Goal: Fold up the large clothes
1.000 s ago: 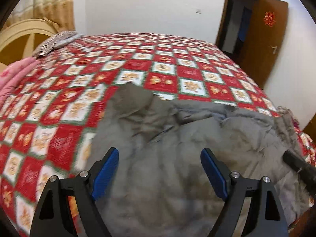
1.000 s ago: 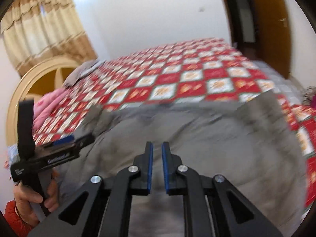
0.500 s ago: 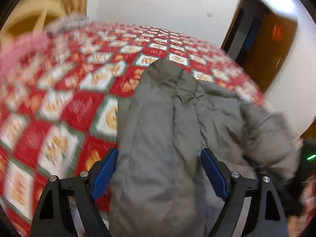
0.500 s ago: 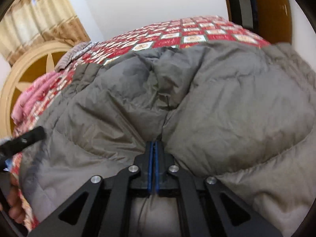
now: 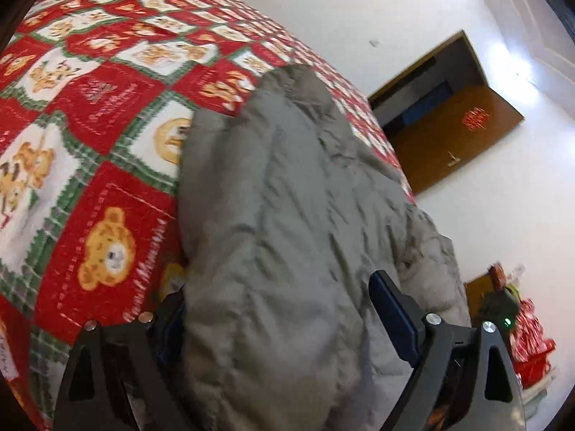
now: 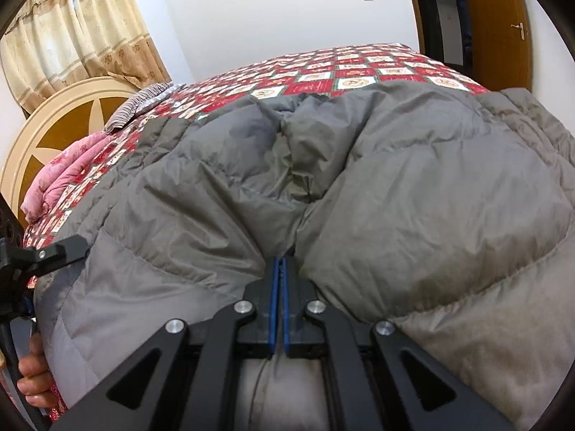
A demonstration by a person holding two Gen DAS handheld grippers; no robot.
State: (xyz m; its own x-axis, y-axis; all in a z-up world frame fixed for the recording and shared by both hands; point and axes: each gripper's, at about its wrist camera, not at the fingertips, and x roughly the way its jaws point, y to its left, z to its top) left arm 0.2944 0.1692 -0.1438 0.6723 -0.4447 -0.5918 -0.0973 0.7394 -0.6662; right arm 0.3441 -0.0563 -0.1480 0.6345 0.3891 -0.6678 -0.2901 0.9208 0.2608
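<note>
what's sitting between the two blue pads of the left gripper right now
A thick fold of the grey quilted down jacket fills the left gripper, whose jaws stand wide; the left wrist view shows it.

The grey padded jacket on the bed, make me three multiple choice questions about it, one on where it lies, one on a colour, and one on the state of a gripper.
1. Where does the grey padded jacket lie?
A. On the red patchwork bedspread
B. On the floor by the door
C. Over the headboard

2. What colour are the pads of the right gripper?
A. Yellow
B. Blue
C. White

3. How does the left gripper stand?
A. Shut with nothing between its jaws
B. Out of sight
C. Wide, with a fold of the jacket between its jaws

Answers: 1 A, the jacket spreads over the checked cover in both views. 2 B, two blue strips show between the black fingers. 3 C, the left wrist view shows the jaws far apart on either side of the grey fabric.
</note>
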